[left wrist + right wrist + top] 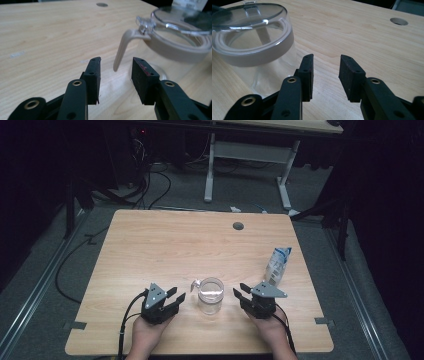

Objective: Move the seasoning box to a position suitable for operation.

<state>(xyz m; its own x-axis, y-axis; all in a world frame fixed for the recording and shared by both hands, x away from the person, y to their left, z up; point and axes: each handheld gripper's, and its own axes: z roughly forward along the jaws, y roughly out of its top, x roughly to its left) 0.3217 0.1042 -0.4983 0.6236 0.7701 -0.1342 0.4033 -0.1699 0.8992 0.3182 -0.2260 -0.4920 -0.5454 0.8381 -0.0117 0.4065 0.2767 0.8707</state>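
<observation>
A clear glass jar [210,296] with a beige collar and a clear hinged lid stands near the table's front edge, between my two grippers. My left gripper [179,293] rests just left of it and is open, with nothing gripped. In the left gripper view the jar [175,37] is at upper right. Its beige latch lever [122,47] hangs down just beyond the gap of the left gripper [116,62]. My right gripper [237,289] sits just right of the jar, open and empty. In the right gripper view the jar [254,42] stands left of the right gripper [325,58].
A white and blue packet [277,265] lies near the right edge of the wooden table [165,245], behind my right gripper. A round cable hole [238,226] sits at the table's far side. Another desk's legs and cables stand on the floor beyond.
</observation>
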